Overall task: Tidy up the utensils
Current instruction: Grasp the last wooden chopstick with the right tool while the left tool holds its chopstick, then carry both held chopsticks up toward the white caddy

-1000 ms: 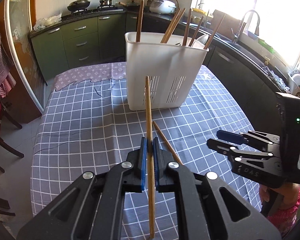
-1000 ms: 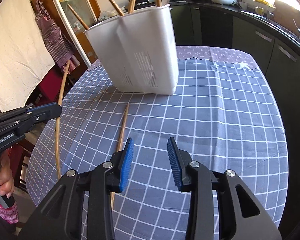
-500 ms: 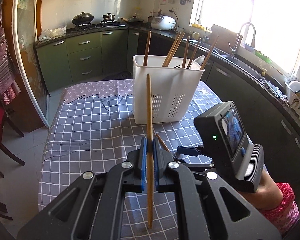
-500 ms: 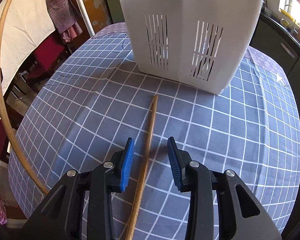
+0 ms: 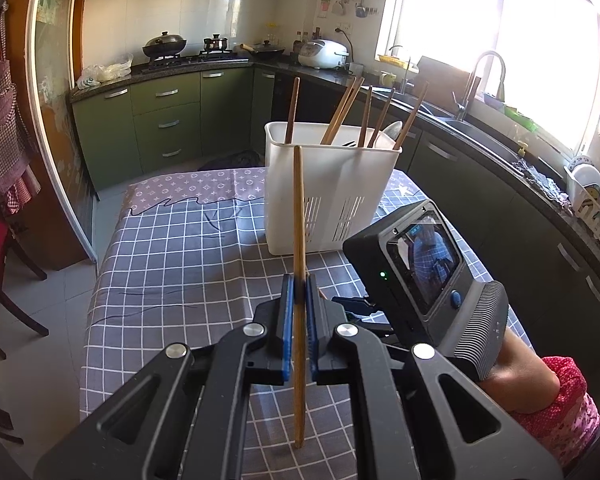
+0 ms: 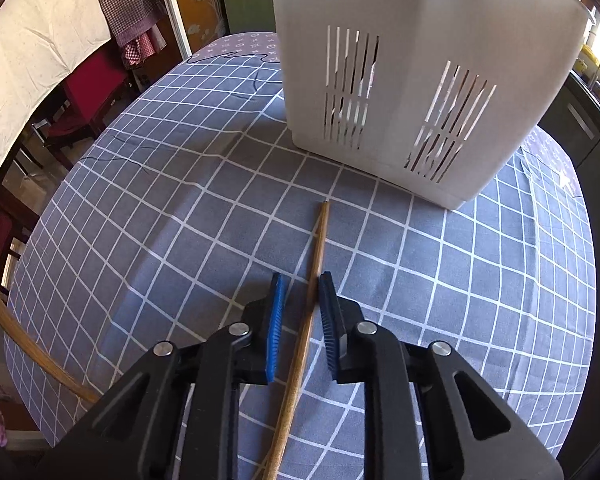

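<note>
tablecloth (image 6: 204,200): grey-blue, white grid lines; far end (image 5: 196,188) mauve-grey with a pale monogram print and a dark wavy border.
utensil holder (image 5: 332,196): plain white, slotted sides.
chopstick in the left gripper (image 5: 299,240): light brown wood. chopstick on the cloth (image 6: 314,276): mid-brown wood. chopsticks in the holder (image 5: 342,112): brown, some darker.
left gripper (image 5: 299,292) and right gripper (image 6: 302,296): black bodies, blue pads, silver screw heads.
cabinets (image 5: 164,120): olive green, silver handles.
apron (image 6: 128,4): dark red and white check.
chair (image 6: 88,92): crimson seat.
sleeve (image 5: 560,408): pink-red, small pale print.
</note>
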`<action>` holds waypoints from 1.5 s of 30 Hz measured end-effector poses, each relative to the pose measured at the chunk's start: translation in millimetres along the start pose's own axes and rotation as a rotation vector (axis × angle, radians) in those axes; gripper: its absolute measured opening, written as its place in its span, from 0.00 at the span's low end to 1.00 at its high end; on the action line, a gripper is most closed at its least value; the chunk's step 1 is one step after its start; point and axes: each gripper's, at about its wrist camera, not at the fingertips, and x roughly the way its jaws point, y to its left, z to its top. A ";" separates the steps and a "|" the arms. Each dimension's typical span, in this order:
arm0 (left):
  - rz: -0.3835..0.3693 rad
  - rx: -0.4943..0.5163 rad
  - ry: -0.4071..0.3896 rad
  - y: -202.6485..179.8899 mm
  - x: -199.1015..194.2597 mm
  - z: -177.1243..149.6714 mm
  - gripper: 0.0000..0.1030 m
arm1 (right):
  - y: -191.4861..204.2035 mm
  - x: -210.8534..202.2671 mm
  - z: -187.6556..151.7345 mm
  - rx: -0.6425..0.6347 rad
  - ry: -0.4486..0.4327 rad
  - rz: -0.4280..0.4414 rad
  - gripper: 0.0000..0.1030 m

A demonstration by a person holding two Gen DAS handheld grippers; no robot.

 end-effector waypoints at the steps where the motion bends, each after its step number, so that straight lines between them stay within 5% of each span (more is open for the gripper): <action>1: 0.001 0.001 -0.001 0.2 -0.5 -0.2 0.06 | -0.3 -0.7 -0.8 0.006 -0.001 0.005 0.11; 9: -0.001 0.004 0.000 -0.1 -2.9 -0.7 0.06 | -9.4 -15.6 -4.0 0.044 -0.045 0.043 0.06; 17: -0.006 0.010 -0.001 -2.1 -4.7 -0.1 0.06 | -31.6 -109.3 -23.9 0.096 -0.282 0.065 0.06; 28: 0.001 0.032 -0.028 -3.3 -15.0 -5.0 0.06 | -49.2 -200.3 -98.3 0.157 -0.560 0.004 0.06; 34: -0.003 0.048 -0.058 -8.3 -26.8 -11.7 0.06 | -47.5 -222.6 -125.1 0.161 -0.594 -0.013 0.06; 45: 0.001 0.061 -0.082 -10.5 -38.0 -15.9 0.06 | -42.4 -221.4 -124.1 0.158 -0.588 -0.003 0.06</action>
